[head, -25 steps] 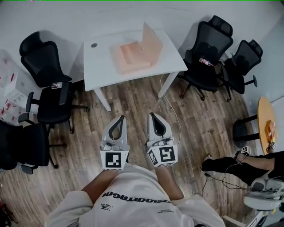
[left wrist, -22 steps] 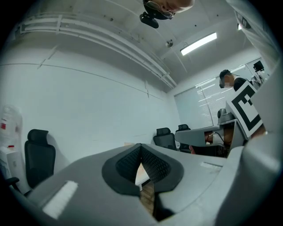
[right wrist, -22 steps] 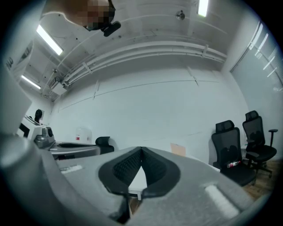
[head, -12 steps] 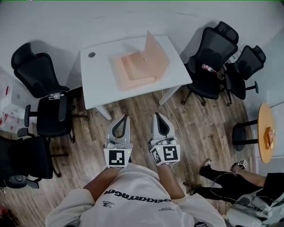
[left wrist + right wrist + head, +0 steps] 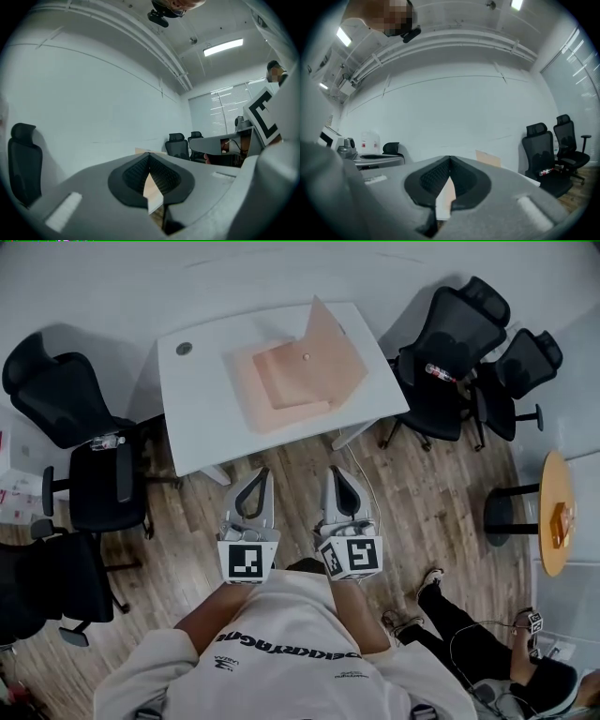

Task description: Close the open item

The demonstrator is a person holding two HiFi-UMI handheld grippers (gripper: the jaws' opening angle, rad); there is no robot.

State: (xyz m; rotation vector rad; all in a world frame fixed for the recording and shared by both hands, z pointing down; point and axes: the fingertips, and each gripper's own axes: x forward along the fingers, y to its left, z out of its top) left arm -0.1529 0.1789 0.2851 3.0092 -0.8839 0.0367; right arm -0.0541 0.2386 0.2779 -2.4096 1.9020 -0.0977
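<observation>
Our left gripper [image 5: 260, 474] and right gripper [image 5: 330, 472] are both pinched tip to tip on nothing, short of the near edge of the table [image 5: 199, 418]. At the table's middle lies the pink box [image 5: 281, 390], with its lid [image 5: 333, 352] raised along its right side and the hinge line running away from us. We judge it light, stiff card, so we would push the lid's free edge.

My left gripper [image 5: 257, 474] and right gripper [image 5: 332, 474] are matt grey plastic, their pads [image 5: 163, 176] ribbed black rubber. At twelve o'clock, a smooth white table [image 5: 197, 413] carries a matt peach cardboard box [image 5: 286, 381]. The floor [image 5: 441, 493] is wood planks.
</observation>
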